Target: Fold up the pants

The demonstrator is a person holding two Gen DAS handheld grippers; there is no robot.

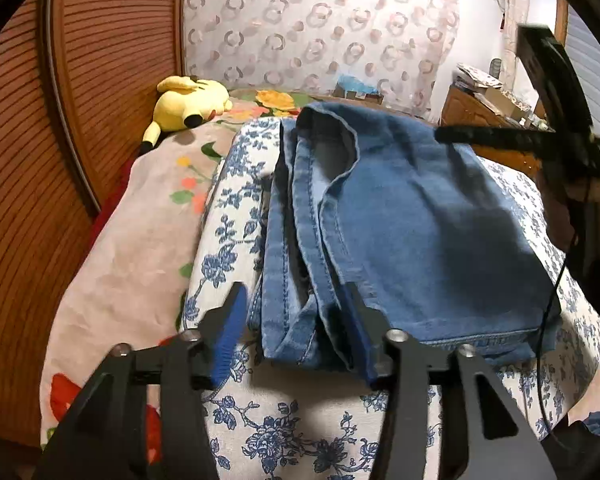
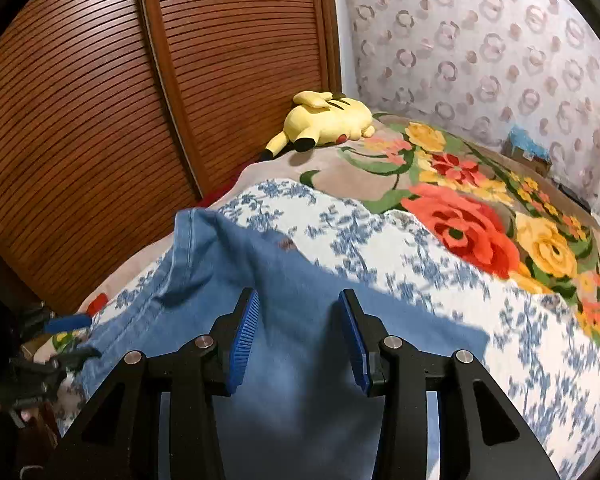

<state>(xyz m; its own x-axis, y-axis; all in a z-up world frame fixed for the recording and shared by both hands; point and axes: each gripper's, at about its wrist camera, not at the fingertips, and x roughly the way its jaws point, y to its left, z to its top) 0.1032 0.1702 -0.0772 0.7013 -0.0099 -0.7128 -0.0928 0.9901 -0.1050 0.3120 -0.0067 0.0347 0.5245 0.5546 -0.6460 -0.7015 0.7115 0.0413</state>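
The blue denim pants (image 1: 400, 216) lie folded in a thick stack on the blue-and-white floral sheet (image 1: 228, 208). My left gripper (image 1: 296, 300) is open, its blue-padded jaws straddling the stack's near left edge, holding nothing. My right gripper (image 2: 300, 304) is open just above the pants (image 2: 284, 320), which fill the lower middle of the right wrist view. The right gripper also shows in the left wrist view (image 1: 552, 136) as a dark blurred shape over the pants' far right side. The left gripper shows at the left edge of the right wrist view (image 2: 66, 338).
A yellow plush toy (image 1: 188, 104) lies at the far left of the bed by the slatted wooden wardrobe (image 1: 80, 100). A bright flowered blanket (image 2: 480, 208) covers the bed beyond the sheet. A cluttered wooden cabinet (image 1: 484, 108) stands at the far right.
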